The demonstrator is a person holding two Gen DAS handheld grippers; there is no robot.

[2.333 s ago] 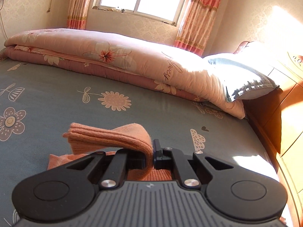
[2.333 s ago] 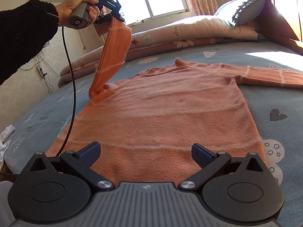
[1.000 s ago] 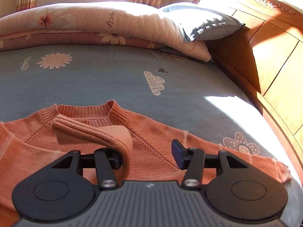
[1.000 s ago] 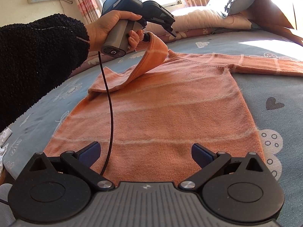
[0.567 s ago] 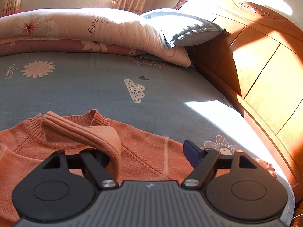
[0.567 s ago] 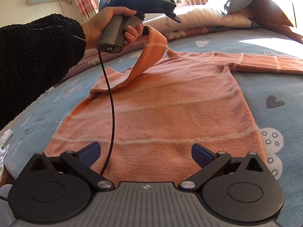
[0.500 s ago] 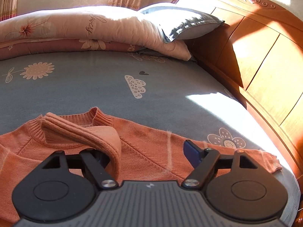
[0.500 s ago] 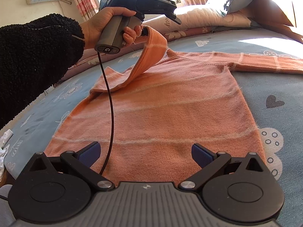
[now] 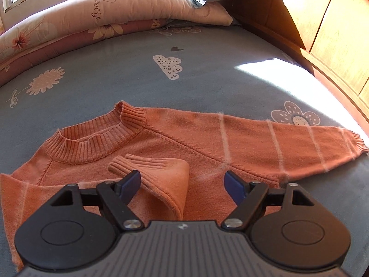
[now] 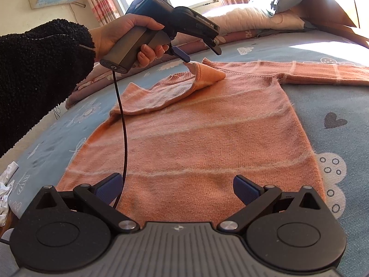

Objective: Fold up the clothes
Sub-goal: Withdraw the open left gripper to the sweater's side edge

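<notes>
Sleeve fold-in: left sleeve [image 9: 159,180] lies across sweater [image 10: 207,138] chest.
Left gripper [image 9: 182,182] spread, cuff between its fingers; right gripper [image 10: 177,187] spread, empty. Far sleeve [image 9: 276,143] ahead lies straight, unfolded.

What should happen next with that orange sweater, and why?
Probably take the right hand-held gripper, open and empty, to the other sleeve, lying stretched across the bed. The first sleeve is already folded over the sweater.
</notes>
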